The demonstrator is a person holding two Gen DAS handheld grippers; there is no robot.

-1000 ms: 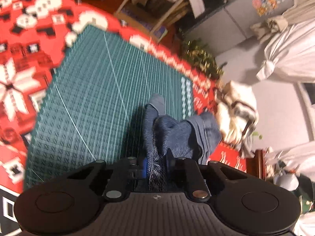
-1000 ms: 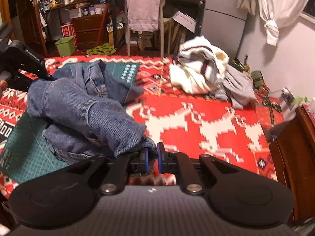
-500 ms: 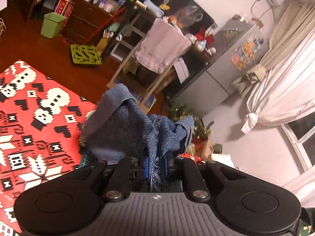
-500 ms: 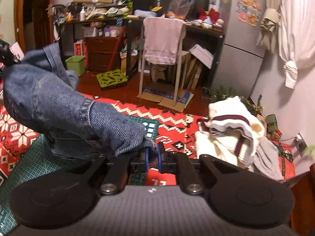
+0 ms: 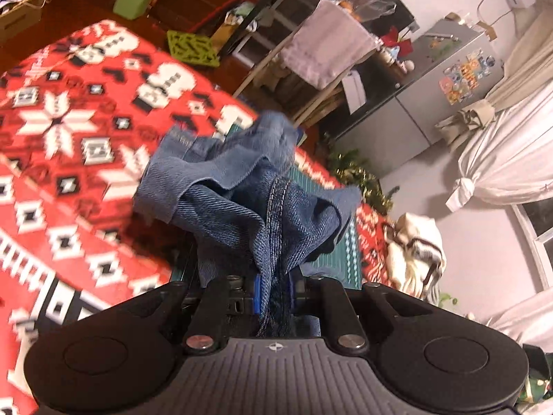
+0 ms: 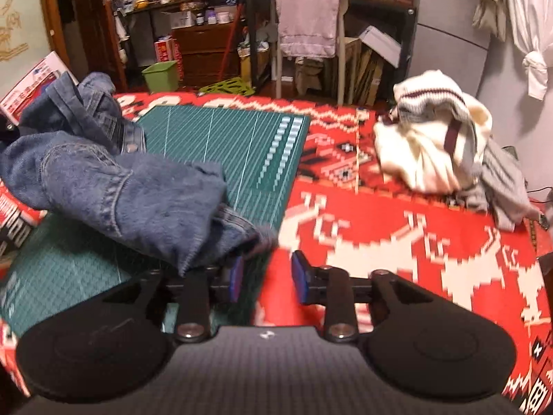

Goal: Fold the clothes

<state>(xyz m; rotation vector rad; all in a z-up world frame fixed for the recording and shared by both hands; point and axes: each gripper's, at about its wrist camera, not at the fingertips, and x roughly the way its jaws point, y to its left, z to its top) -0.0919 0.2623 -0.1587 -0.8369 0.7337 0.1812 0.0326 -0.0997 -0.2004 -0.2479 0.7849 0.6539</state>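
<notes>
A blue denim garment [image 6: 114, 180] lies bunched across the left part of the green cutting mat [image 6: 235, 145] on the red patterned blanket. My right gripper [image 6: 268, 276] stands open just right of the denim's near edge, with a fold of cloth brushing its left pad. In the left wrist view my left gripper [image 5: 273, 292] is shut on a stitched seam of the denim garment [image 5: 242, 193], which hangs in folds ahead of the fingers, above the blanket.
A cream striped sweater [image 6: 435, 138] and a grey garment [image 6: 501, 186] are heaped at the blanket's far right. Beyond the blanket [image 6: 397, 235] stand a chair with a pink towel [image 6: 307, 24], a green bin [image 6: 160, 76], cluttered shelves and a grey fridge [image 5: 446, 79].
My right gripper opened and let go of the denim, which dropped onto the mat. The left gripper swung down toward the blanket, still gripping the seam.
</notes>
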